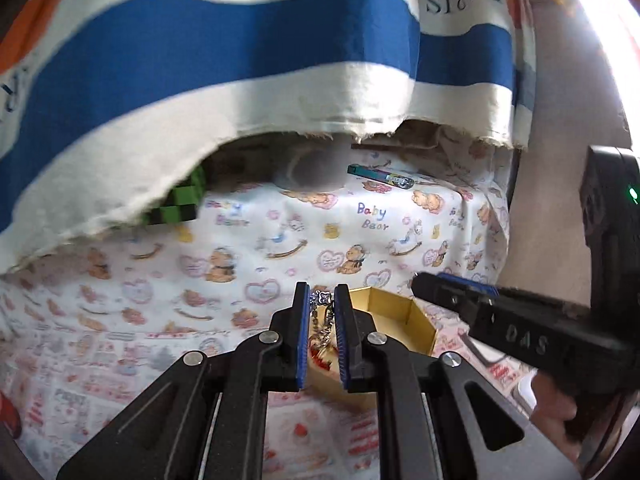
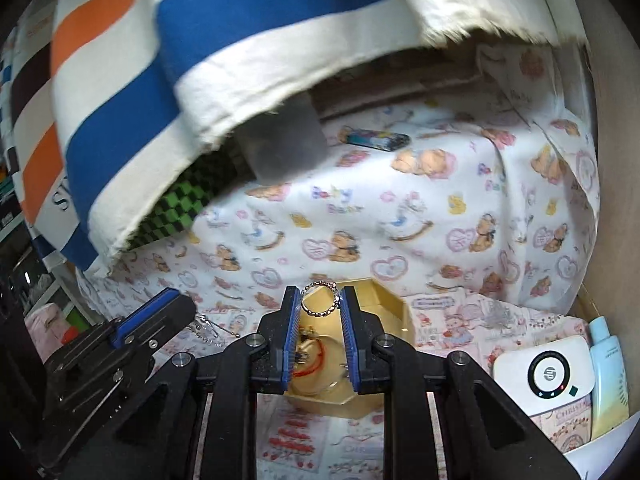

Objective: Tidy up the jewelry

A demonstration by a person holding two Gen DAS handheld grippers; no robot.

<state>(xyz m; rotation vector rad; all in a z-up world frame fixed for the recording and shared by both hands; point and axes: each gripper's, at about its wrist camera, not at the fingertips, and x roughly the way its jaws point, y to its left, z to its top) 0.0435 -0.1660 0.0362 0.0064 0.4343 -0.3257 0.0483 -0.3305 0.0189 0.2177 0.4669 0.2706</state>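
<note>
A gold hexagonal box (image 1: 400, 320) stands open on the printed cloth; it also shows in the right wrist view (image 2: 384, 300), with red and gold pieces inside. My left gripper (image 1: 322, 298) is shut on a silver chain (image 1: 322, 316) that hangs over the box's left part. My right gripper (image 2: 320, 294) is shut on a silver beaded ring (image 2: 318, 298) held above the box. The right gripper's fingers (image 1: 452, 292) enter the left wrist view from the right. The left gripper's fingers (image 2: 160, 308) show at left in the right wrist view, chain links (image 2: 208, 326) beside them.
A striped blue, white and orange cloth (image 1: 240, 60) hangs over the back. Under it are a green checkered item (image 1: 180, 204), a grey container (image 2: 284, 148) and a dark lighter (image 1: 380, 176). A white device (image 2: 544, 372) and a pale blue bottle (image 2: 608, 376) lie at right.
</note>
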